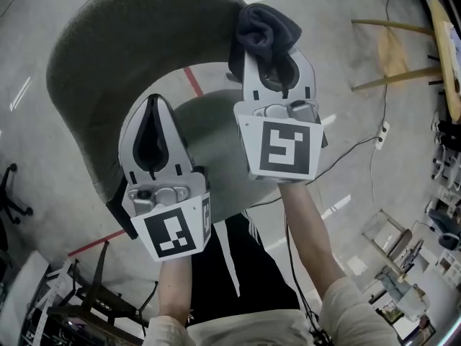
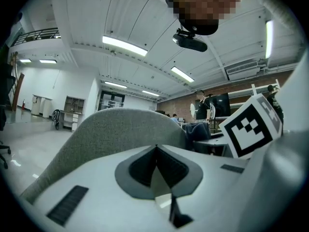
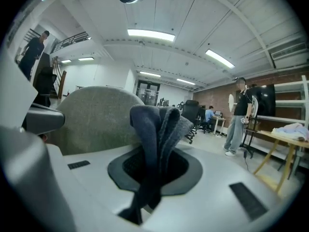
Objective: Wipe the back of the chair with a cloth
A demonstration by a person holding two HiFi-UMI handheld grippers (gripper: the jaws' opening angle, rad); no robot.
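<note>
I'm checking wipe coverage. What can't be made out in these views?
Head view: whether the cloth touches the chair back; the cloth's own folds hide the contact.
Head view: most of the seat, under the left claw and right claw.
Both gripper views: seat and base, behind each claw's body.

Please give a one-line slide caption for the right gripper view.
Right gripper shut on a dark cloth, with the grey chair back beyond it.

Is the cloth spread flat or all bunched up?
Bunched up: the cloth stands in folds, pinched by the right gripper.
</note>
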